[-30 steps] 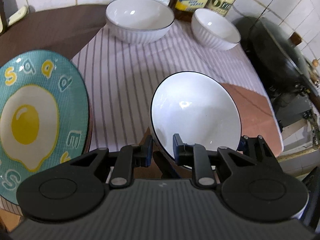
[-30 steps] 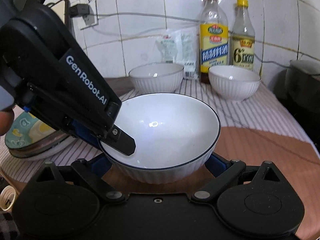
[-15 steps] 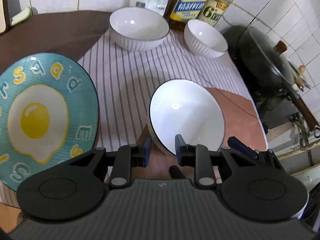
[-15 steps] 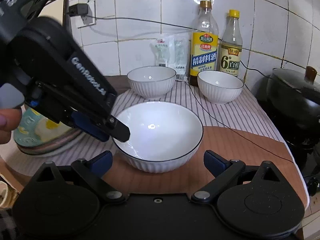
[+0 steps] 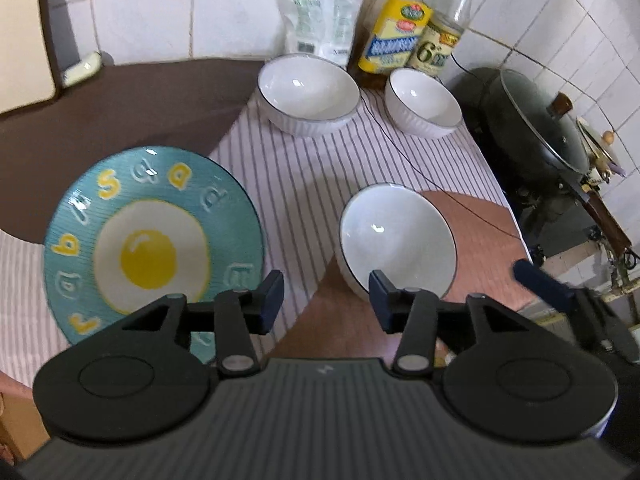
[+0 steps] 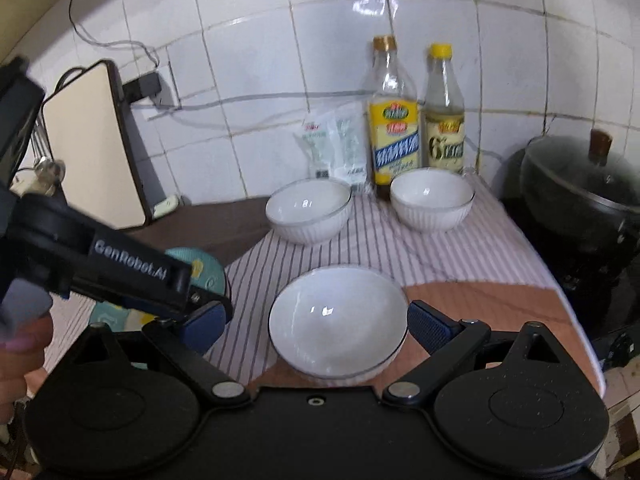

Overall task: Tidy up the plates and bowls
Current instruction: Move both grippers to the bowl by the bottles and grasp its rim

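Hovering left tool [image 5: 326,300] and right tool [image 6: 316,324] spread wide, near bowl [image 6: 338,320] between, egg plate [image 5: 152,248] beside

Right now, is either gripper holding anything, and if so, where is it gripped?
Nothing is held. The left gripper and right gripper are both open, clear of the near bowl, which sits on the table.
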`<state>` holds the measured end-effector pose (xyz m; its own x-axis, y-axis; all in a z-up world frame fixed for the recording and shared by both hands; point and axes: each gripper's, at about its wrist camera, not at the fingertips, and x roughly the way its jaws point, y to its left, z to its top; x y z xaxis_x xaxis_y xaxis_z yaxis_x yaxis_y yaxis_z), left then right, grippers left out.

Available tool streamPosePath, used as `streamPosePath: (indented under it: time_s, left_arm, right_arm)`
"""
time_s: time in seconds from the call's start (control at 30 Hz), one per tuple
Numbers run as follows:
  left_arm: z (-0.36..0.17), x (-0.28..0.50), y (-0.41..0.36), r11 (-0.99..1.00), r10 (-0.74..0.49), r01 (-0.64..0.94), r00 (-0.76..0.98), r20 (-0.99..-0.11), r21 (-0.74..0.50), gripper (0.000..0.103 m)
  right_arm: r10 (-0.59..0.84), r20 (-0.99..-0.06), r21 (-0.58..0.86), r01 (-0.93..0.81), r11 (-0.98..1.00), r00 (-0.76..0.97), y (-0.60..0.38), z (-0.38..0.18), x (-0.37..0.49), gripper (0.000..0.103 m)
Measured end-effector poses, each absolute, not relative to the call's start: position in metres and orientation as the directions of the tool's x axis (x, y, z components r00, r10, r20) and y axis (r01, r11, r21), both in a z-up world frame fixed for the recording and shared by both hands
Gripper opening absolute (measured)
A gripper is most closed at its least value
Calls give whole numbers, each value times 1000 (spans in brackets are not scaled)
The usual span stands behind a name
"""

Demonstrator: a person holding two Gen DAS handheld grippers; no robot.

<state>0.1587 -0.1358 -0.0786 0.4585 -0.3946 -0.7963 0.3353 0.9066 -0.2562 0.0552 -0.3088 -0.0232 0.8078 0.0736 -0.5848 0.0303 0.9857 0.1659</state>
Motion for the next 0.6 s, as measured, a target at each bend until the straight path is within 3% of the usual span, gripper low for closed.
streamPosePath:
  time_s: [0.13, 0.4, 0.6]
  left_arm:
    - [-65, 159, -130, 915, -370, 337, 488, -790, -220, 49]
    - [-37, 172, -122, 923, -347, 339, 533, -772, -182, 57]
    - [-28, 202, -106, 931, -364, 269, 624, -691, -248, 57]
  right_arm:
    - [67, -563, 178, 42, 983, 824, -317, -1, 54, 99]
    - [112, -570, 349, 117, 930, 814, -341, 27, 74, 97]
    - [128, -565, 416, 147, 897, 815, -346, 27, 105, 95]
